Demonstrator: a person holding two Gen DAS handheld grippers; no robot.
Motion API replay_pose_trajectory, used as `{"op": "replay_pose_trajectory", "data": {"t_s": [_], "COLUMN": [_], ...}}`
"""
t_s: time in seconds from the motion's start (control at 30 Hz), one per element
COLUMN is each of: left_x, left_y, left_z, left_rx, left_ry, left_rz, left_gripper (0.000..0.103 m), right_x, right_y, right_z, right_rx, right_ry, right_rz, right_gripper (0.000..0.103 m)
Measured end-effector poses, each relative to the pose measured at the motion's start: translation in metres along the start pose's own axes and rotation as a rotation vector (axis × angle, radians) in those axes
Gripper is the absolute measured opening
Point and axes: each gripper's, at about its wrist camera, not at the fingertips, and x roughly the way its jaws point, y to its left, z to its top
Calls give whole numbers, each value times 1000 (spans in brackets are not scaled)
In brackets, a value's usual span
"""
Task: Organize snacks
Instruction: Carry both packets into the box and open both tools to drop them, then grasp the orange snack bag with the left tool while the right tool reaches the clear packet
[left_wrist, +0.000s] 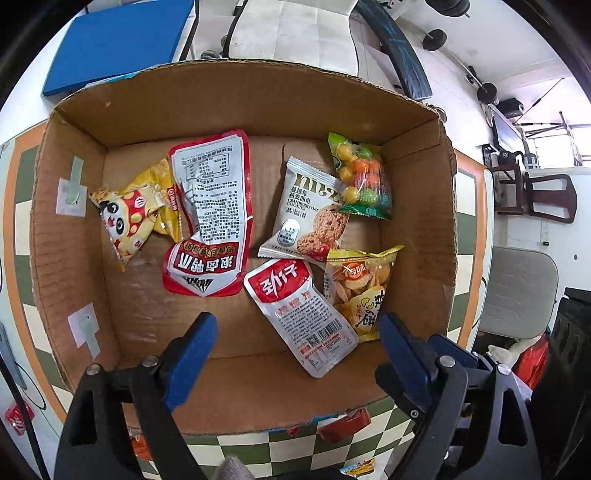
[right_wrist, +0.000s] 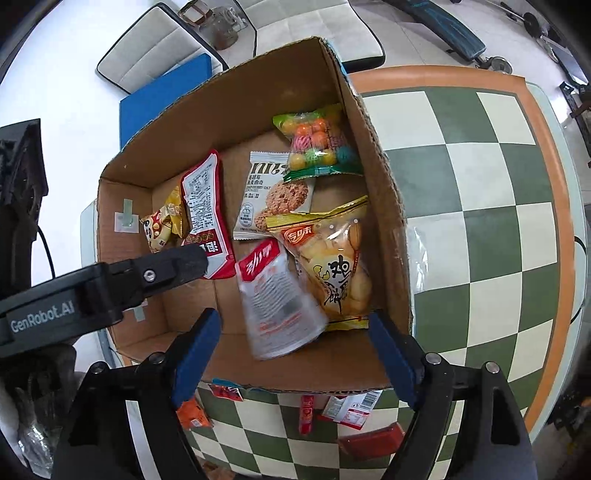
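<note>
Two hand-held grippers, alike in build: black plastic frames with triangular cut-outs in the arms, silver round-headed screws at the pivots, and blue rectangular pads on the fingers. Left gripper (left_wrist: 297, 325) seen along its own fingers, blue pads (left_wrist: 194, 363) slightly scuffed at the edges, a bit of grey knitted glove or sleeve (left_wrist: 232, 467) at the bottom edge. Right gripper (right_wrist: 293, 325) of the same black and blue. White lettering "GenRobot.AI" printed along the left gripper's black side in the right wrist view
</note>
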Motion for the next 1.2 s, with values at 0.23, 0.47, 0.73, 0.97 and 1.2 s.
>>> {"op": "replay_pose_trajectory", "data": {"t_s": [0.23, 0.47, 0.73, 0.97, 1.2], "left_x": [-22, -67, -101, -93, -27], "left_y": [-2, 1, 14, 54, 141], "left_z": [-17, -52, -101, -156, -216], "left_rx": [46, 122, 156, 64, -167], "left_ry": [-73, -282, -422, -372, -145], "left_rz": [24, 135, 216, 245, 231], "left_gripper": [90, 90, 90, 90, 90], "right_x": [-11, -33, -55, -53, 4], "right_y": [3, 19, 47, 43, 28], "right_z": [-9, -24, -60, -104, -151], "right_rx": [-30, -105, -201, -135, -59], "right_ry": [-32, -109, -191, -169, -18], "right_rz": [-15, -27, 2, 73, 108], "right_gripper": [92, 94, 95, 95, 95]}}
